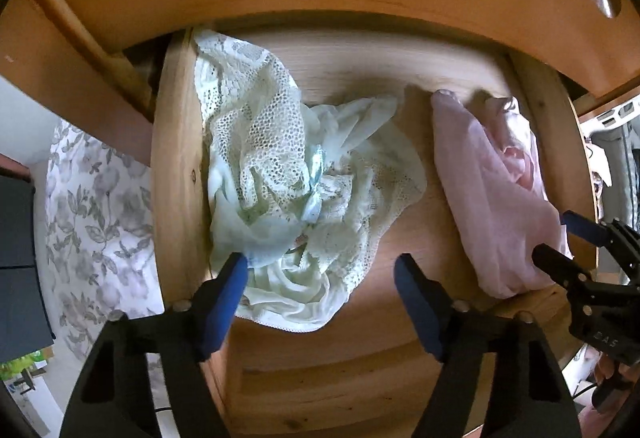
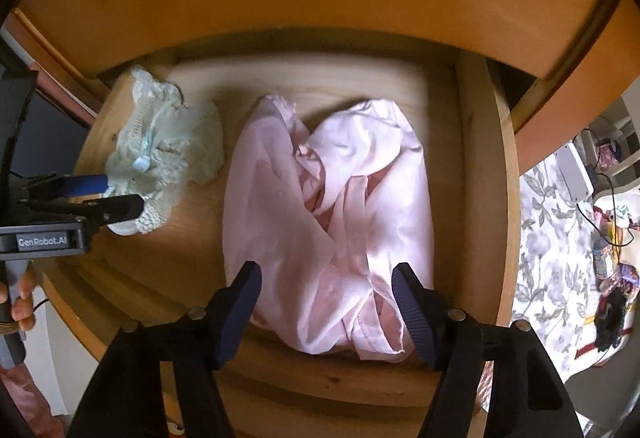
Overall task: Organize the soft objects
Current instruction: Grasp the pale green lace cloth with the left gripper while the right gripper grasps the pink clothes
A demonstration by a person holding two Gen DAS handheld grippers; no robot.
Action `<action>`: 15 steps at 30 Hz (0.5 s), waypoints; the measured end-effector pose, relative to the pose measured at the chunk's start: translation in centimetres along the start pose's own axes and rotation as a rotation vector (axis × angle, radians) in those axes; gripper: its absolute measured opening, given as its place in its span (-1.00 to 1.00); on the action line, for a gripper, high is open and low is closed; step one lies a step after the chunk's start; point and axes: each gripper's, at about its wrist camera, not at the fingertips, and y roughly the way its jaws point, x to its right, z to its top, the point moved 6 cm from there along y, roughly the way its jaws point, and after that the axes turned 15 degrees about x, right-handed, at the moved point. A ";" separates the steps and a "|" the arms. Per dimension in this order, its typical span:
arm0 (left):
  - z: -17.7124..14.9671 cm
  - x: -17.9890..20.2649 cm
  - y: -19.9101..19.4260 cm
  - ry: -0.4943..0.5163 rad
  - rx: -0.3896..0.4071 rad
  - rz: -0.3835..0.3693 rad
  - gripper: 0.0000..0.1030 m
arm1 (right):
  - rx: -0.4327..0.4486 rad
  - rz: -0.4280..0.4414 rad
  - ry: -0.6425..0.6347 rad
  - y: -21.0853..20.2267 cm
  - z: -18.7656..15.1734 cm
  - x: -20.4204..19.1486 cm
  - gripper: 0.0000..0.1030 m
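Two soft garments in one open wooden drawer [image 1: 176,174]: 1 pale green lace garment [image 1: 280,174] at its left side, 1 pink garment [image 2: 320,206] at its right. Left gripper [image 1: 320,278] spread wide astride the lace; left pad touches cloth, no squeeze. Right gripper [image 2: 326,290] wide too, straddling the pink garment's near edge.

Pale mint lace garment [image 1: 288,174]: crumpled heap, netted lace over smooth sheer fabric, scalloped hem at bottom; fills left-centre of left wrist view, against left wall of wooden drawer [image 1: 176,166].
Pink garment [image 2: 332,206]: thin, smooth, bunched in folds, stitched hem at lower edge; centre of right wrist view, just beside mint heap, apart.
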 end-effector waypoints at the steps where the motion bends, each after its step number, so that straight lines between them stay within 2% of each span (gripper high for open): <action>1: 0.1 -0.1 0.1 -0.007 -0.003 0.006 0.37 | -0.005 0.000 -0.003 0.2 -0.1 0.0 0.17; 4: 0.3 -0.1 0.4 -0.004 -0.008 0.012 0.23 | -0.023 0.011 -0.006 0.6 -0.3 -0.3 0.04; 6: 0.4 0.1 0.6 -0.001 -0.014 0.014 0.04 | -0.031 0.015 -0.014 0.9 -0.5 -0.6 -0.08; 10: 0.1 -0.4 0.8 0.010 -0.015 0.023 -0.10 | -0.027 0.020 -0.018 1.0 -0.6 -1.0 -0.30; 15: -0.2 -0.6 0.8 -0.003 -0.002 0.002 -0.75 | -0.010 0.038 -0.018 0.7 -0.7 -1.0 -0.45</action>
